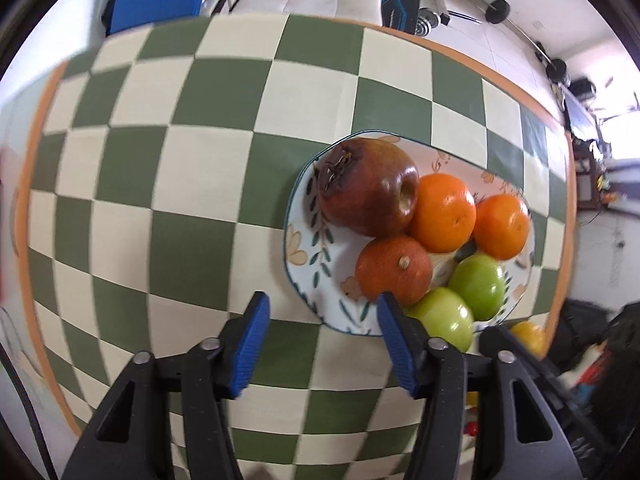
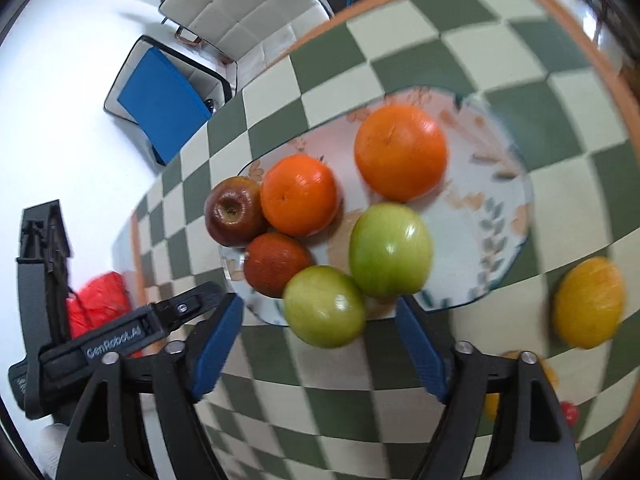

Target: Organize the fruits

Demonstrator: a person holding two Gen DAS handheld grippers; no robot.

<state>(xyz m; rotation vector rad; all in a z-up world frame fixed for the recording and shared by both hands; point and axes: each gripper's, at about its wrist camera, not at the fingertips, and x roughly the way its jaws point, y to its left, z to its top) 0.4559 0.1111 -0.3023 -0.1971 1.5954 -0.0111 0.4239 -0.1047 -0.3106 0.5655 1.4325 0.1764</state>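
Right wrist view shows the right gripper (image 2: 320, 344) spread wide and empty, hovering just short of the near rim of the floral plate (image 2: 496, 216), with the nearer green apple (image 2: 325, 306) sitting between the line of its blue pads. That apple overhangs the plate's edge, so a careless advance could nudge it off onto the checked tablecloth (image 2: 400, 40), and from there it could roll (a round fruit will not stop by itself). A second risk is the crowding: the farther green apple (image 2: 390, 250) touches it, so closing on one could shove the other against its neighbours and scatter the pile.

Still off the plate is a yellow citrus, probably a lemon (image 2: 588, 304), lying on the cloth well to the right; I judge it the likeliest fruit left to gather. It lies toward the cloth's orange border, so a glancing grab might knock it off the table. Small yellow and red things show behind the right finger, too hidden to name.

On the plate lie a dark red apple (image 2: 234, 212), a brownish-red rough-skinned fruit (image 2: 276, 264), two oranges (image 2: 299, 196) (image 2: 400, 152), and the two green apples, all bunched on its left half, leaving the right half bare.

From the left wrist, the left gripper (image 1: 322, 312) is likewise released and holds nothing, its right pad just over the plate's near rim, close to the brownish-red fruit.
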